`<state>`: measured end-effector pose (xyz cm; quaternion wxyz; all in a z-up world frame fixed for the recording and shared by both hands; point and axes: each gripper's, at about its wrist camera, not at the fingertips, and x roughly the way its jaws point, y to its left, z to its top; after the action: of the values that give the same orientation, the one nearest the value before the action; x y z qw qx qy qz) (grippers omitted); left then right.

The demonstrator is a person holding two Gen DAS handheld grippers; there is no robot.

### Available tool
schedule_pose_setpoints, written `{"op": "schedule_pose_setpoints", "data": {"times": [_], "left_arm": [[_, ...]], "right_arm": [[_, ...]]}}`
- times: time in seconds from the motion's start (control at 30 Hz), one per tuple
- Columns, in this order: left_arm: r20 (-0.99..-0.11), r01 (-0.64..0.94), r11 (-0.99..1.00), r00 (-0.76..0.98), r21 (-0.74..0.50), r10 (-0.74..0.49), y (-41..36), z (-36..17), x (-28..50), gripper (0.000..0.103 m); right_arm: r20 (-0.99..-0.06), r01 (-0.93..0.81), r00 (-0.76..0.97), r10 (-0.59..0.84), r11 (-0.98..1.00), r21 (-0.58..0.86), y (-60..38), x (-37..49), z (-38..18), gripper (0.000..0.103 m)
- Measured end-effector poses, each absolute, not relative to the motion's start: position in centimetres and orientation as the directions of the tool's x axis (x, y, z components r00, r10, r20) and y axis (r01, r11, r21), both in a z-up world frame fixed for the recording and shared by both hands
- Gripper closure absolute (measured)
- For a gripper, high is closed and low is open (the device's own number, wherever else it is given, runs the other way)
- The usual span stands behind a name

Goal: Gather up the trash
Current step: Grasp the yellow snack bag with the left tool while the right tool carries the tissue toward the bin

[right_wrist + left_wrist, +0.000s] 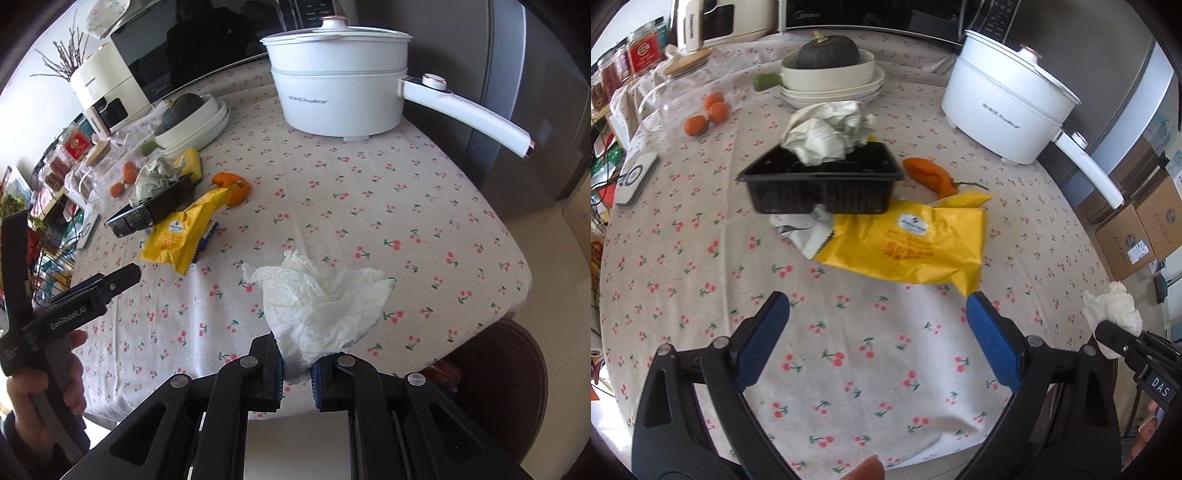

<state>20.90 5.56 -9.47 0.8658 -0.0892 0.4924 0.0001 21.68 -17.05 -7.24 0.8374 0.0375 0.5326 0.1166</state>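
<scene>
My right gripper (297, 363) is shut on a crumpled white tissue (317, 295), held above the near edge of the table; the same tissue (1113, 306) shows at the right edge of the left wrist view. My left gripper (877, 306) stands open over the cherry-print tablecloth (849, 369) with nothing between its blue pads. Ahead of it lies a yellow snack bag (912, 243), and behind that a black plastic tray (820, 184) with crumpled white paper (827, 133) in it. An orange pepper (931, 175) lies right of the tray.
A white electric pot (1008, 110) with a long handle stands at the back right. Stacked cream dishes (831, 81) hold a dark squash. Small oranges (705, 114), a glass jar (676, 92) and a white remote-like device (637, 177) sit at the left. Cardboard boxes (1137, 229) stand beyond the table's right edge.
</scene>
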Motion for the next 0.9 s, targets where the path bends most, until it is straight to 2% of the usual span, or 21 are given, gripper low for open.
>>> {"op": "schedule_pose_setpoints", "data": {"times": [0.17, 0.3, 0.4, 0.57, 0.6, 0.67, 0.9], "left_arm": [[-0.854, -0.028, 0.998, 0.519, -0.056, -0.034, 1.5, -10.1, 22.5, 0.007], [-0.858, -0.037, 0.998, 0.510, 0.056, 0.067, -0.1, -11.3, 23.5, 0.010], [-0.865, -0.053, 0.992, 0.485, 0.118, 0.129, -0.4, -12.4, 24.0, 0.023], [-0.896, -0.102, 0.990, 0.424, 0.100, 0.134, 0.7, -13.5, 24.5, 0.067], [-0.899, -0.109, 0.990, 0.420, 0.086, 0.124, 1.0, -13.5, 24.5, 0.069], [-0.902, -0.125, 0.990, 0.416, 0.065, 0.112, 1.5, -13.3, 24.2, 0.080], [-0.902, -0.138, 0.990, 0.431, -0.042, 0.022, 3.1, -11.7, 22.5, 0.083]], "right_arm": [[-0.877, -0.120, 0.409, 0.250, 0.968, 0.220, -19.5, 21.4, -6.7, 0.091], [-0.875, -0.112, 0.418, 0.244, 0.970, 0.217, -20.5, 21.1, -6.3, 0.091], [-0.874, -0.115, 0.422, 0.240, 0.971, 0.210, -20.9, 20.8, -6.2, 0.091], [-0.880, -0.119, 0.421, 0.218, 0.976, 0.185, -21.5, 20.2, -6.4, 0.091], [-0.881, -0.118, 0.421, 0.214, 0.976, 0.181, -21.5, 20.1, -6.4, 0.091], [-0.882, -0.115, 0.423, 0.208, 0.978, 0.175, -21.8, 20.1, -6.4, 0.091], [-0.879, -0.105, 0.435, 0.196, 0.980, 0.167, -22.3, 19.4, -6.1, 0.091]]}}
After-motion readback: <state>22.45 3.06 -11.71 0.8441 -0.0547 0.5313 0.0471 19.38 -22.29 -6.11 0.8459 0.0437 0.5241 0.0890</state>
